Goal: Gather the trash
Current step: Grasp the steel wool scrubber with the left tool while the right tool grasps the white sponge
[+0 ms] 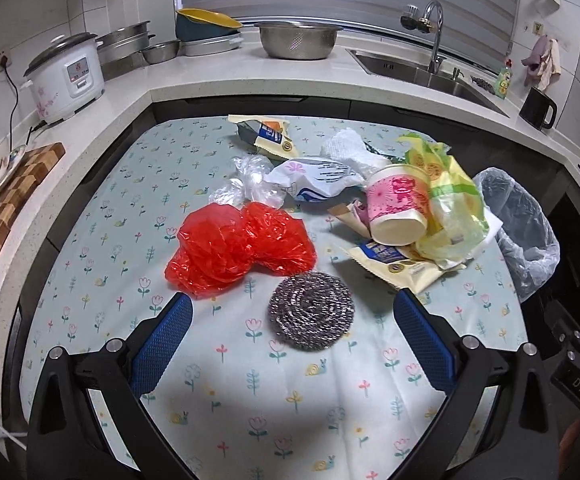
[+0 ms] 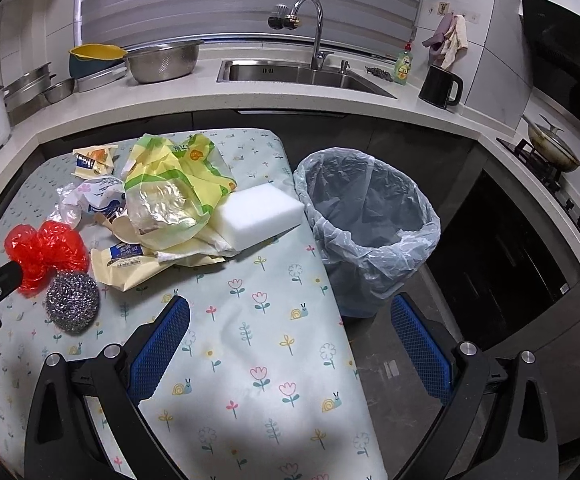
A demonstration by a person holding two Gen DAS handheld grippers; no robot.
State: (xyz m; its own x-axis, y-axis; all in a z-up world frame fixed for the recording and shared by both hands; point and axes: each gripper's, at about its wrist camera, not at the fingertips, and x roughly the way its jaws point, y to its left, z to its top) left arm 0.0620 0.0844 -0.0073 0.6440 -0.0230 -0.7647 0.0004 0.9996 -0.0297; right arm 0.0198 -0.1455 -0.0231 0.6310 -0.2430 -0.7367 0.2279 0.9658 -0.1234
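Note:
Trash lies on a flower-print table [image 1: 290,400]: a red plastic bag [image 1: 237,248], a steel wool scrubber [image 1: 310,311], a pink paper cup [image 1: 398,204], a yellow-green bag [image 1: 450,200], cream wrappers [image 1: 394,264] and a clear bag [image 1: 249,180]. My left gripper [image 1: 292,304] is open above the table, just in front of the scrubber. My right gripper [image 2: 290,308] is open over the table's right edge. The right wrist view shows the scrubber [image 2: 71,300], red bag [image 2: 45,252], a white sponge block [image 2: 261,208] and the lined bin [image 2: 370,220] beside the table.
The bin [image 1: 518,224] stands at the table's right edge. A counter wraps around behind with a rice cooker [image 1: 67,76], metal bowls [image 1: 296,40], a sink [image 2: 302,72], a black mug [image 2: 440,86] and a stove with a pan [image 2: 552,152].

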